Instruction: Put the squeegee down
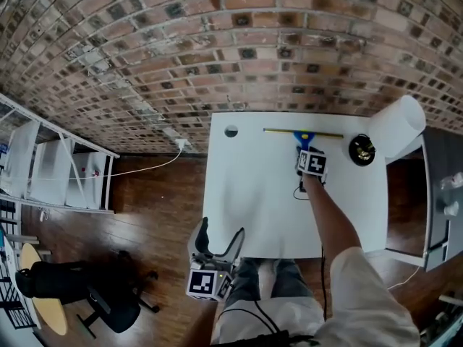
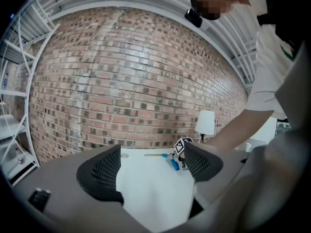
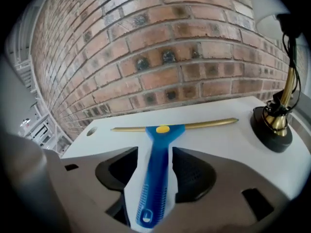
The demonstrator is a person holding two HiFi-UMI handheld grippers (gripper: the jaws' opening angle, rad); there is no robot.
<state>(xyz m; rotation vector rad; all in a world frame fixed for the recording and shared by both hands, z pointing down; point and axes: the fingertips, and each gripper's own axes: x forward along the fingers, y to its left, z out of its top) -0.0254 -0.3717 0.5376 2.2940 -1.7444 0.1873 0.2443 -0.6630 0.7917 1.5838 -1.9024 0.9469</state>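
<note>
A squeegee point(image 1: 303, 137) with a blue handle and a brass blade lies flat on the white table point(image 1: 253, 194), near its far edge. In the right gripper view the squeegee point(image 3: 163, 130) has its handle between the jaws of my right gripper point(image 3: 154, 155). Thin gaps show on both sides of the handle, so the pads do not press on it. The head view shows the right gripper point(image 1: 303, 150) just behind the blade. My left gripper point(image 1: 219, 237) hangs open and empty at the table's near edge; from the left gripper point(image 2: 153, 166) the squeegee point(image 2: 172, 163) shows far off.
A lamp with a black base point(image 1: 362, 150) and white shade point(image 1: 396, 125) stands right of the squeegee, close to the blade's end point(image 3: 272, 125). A cable hole point(image 1: 231, 131) sits at the table's far left. A brick wall runs behind; a white shelf point(image 1: 51, 165) and an office chair point(image 1: 79, 288) stand to the left.
</note>
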